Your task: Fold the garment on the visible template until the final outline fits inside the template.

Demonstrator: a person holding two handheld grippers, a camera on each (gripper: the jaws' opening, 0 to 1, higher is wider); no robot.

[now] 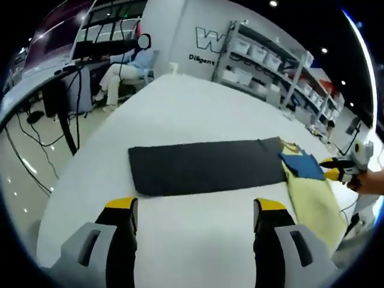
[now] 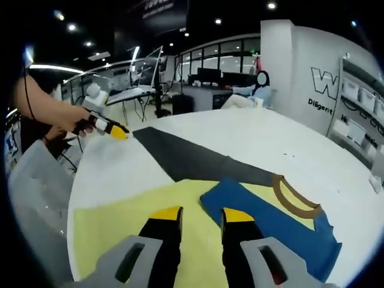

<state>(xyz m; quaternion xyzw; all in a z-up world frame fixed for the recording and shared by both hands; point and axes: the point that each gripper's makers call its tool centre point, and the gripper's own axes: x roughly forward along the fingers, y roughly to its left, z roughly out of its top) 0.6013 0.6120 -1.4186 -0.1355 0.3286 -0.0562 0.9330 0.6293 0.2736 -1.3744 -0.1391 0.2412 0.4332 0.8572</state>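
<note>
In the left gripper view the left gripper (image 1: 195,211) hovers above the white cloth-covered counter (image 1: 198,108) with its black, yellow-tipped jaws spread wide and nothing between them; just beyond the jaw tips lies the dark grey rectangular template mat (image 1: 207,166), flat and running across the counter; at the mat's right end lies the pale yellow garment with a blue panel and brown neckband (image 1: 309,192), overlapping the mat's edge and trailing toward the counter's near right side; the right gripper (image 1: 336,171) comes in from the right, held in a hand (image 1: 367,182), with its yellow tip close beside the blue panel (whether its jaws touch the fabric I cannot tell). In the right gripper view the right gripper (image 2: 201,214) sits low over the garment (image 2: 120,222), its jaws parted with a narrow gap and no fabric caught between them; the template mat (image 2: 192,159) stretches away beyond it; the left gripper (image 2: 111,129) hangs above the counter (image 2: 264,138) at the mat's far corner, held by a hand (image 2: 66,120); farther off, a seated person (image 1: 123,69) is at a desk, and metal shelving with white bins (image 1: 270,60) lines the wall.
</note>
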